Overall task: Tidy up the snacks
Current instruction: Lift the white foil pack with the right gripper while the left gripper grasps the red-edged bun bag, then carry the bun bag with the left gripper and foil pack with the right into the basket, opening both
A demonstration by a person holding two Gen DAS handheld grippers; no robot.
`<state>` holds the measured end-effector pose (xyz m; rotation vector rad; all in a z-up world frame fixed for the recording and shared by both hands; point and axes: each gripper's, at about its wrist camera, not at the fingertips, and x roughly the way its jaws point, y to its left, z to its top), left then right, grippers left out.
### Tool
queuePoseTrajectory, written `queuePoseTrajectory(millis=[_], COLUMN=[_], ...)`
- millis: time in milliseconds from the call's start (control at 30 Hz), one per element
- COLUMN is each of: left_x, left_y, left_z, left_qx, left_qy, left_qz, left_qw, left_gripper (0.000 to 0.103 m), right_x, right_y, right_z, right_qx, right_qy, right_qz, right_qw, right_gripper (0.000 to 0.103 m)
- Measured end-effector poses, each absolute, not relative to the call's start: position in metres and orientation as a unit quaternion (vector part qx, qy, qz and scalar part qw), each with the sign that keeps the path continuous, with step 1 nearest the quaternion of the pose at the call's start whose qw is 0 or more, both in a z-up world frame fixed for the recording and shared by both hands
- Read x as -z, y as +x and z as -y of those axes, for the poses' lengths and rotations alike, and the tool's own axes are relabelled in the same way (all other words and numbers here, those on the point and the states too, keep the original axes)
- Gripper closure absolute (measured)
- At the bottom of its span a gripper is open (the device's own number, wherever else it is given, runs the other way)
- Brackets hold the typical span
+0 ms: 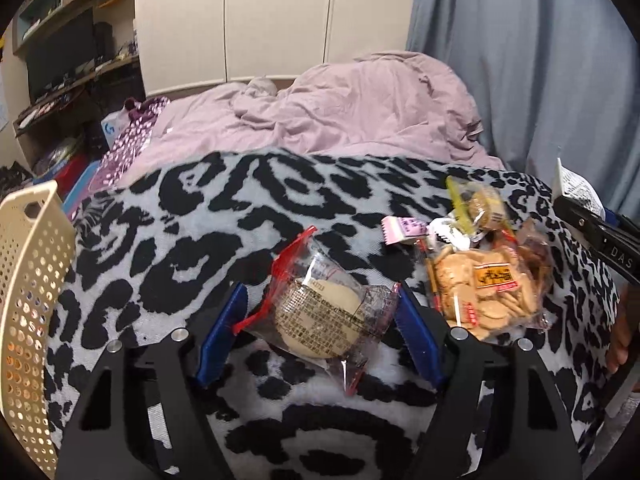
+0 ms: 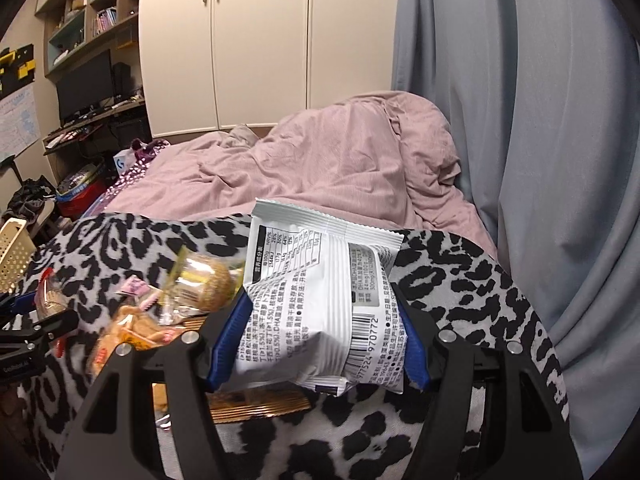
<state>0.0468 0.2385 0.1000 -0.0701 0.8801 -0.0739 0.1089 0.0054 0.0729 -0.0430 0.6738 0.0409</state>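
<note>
Right gripper [image 2: 320, 344] is clamped on a white packet [image 2: 320, 304] above the leopard-print blanket [image 2: 460, 280]; left gripper [image 1: 316, 328] is spread around a clear-wrapped cake [image 1: 320, 320].

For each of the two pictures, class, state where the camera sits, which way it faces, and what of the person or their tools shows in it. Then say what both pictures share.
Left wrist view: on the left gripper, looking forward over the leopard-print blanket; its blue-padded fingers flank a clear red-edged wrapped round pastry. The right gripper shows at the right edge.
Right wrist view: on the right gripper, facing the same way, clamping a white printed snack packet. The left gripper shows at the left edge.
Shared: the blanket, pink duvet, cream perforated plastic basket and clear bag of small round crackers.
</note>
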Motion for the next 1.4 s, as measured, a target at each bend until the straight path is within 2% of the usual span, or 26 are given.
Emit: queuePoseTrajectory(millis=[700, 1400], left_x=[-0.142, -0.168], left_y=[0.008, -0.041], left_z=[-0.26, -0.353], left_qx=[-0.007, -0.127], left_qy=[-0.025, -0.044], left_qz=[-0.363, -0.315], left_qw=[0.932, 0.94], left_gripper=[0.028, 0.028], right_x=[-0.087, -0.101], right_y=[0.089, 0.078], right_z=[-0.058, -0.175], right_qx=[-0.091, -0.193], right_qy=[-0.03, -0.076], right_qz=[-0.315, -0.304], right_qw=[0.944, 0.93], right_gripper=[0.037, 0.037])
